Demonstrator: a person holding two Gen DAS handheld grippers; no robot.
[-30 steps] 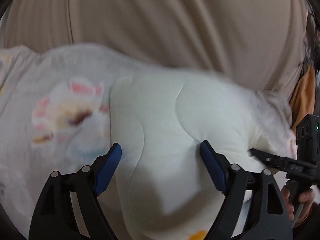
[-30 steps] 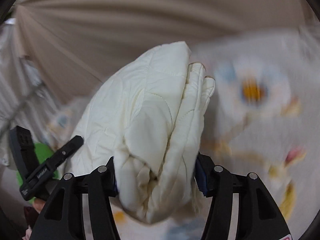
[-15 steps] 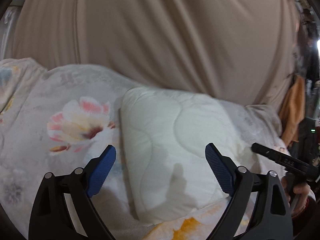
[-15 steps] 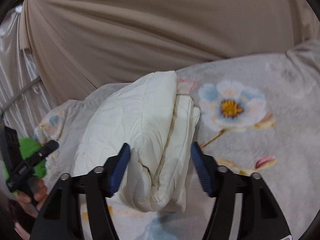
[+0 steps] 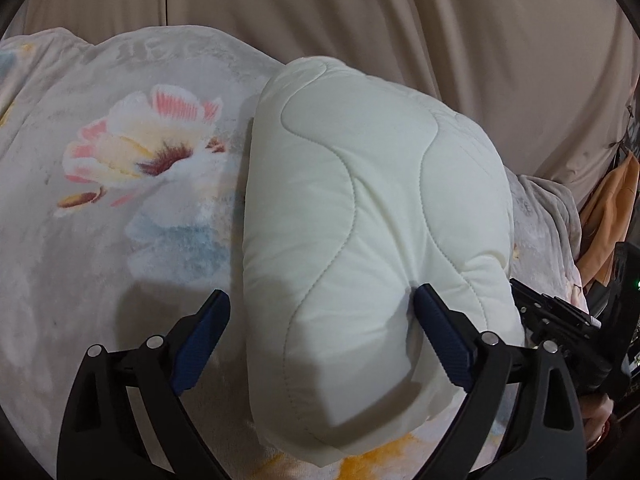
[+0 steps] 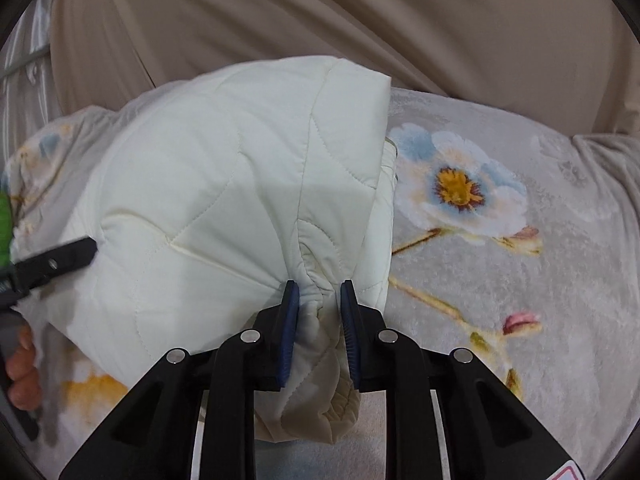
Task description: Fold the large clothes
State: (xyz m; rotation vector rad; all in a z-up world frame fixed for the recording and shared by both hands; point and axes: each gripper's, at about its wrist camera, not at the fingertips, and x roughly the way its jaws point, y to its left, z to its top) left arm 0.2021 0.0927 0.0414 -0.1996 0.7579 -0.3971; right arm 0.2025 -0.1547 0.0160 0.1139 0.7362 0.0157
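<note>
A cream quilted jacket (image 5: 360, 220), folded into a thick bundle, lies on a grey floral blanket (image 5: 100, 240). My left gripper (image 5: 320, 316) is open, its blue pads astride the bundle's near end, the right pad pressing into the fabric. In the right wrist view the same jacket (image 6: 224, 200) fills the left half. My right gripper (image 6: 316, 300) is shut on a pinch of the jacket's near edge. The left gripper's finger (image 6: 56, 260) shows at the left edge of that view.
A beige curtain (image 5: 360, 20) hangs behind the bed. The floral blanket (image 6: 500, 280) extends to the right of the bundle. An orange garment (image 5: 612, 208) hangs at the far right. The right gripper's body (image 5: 568, 328) sits beside the bundle.
My right gripper has closed on the jacket's near edge; half a second ago its jaws were wide around the bundle. My left gripper moved in closer, still open.
</note>
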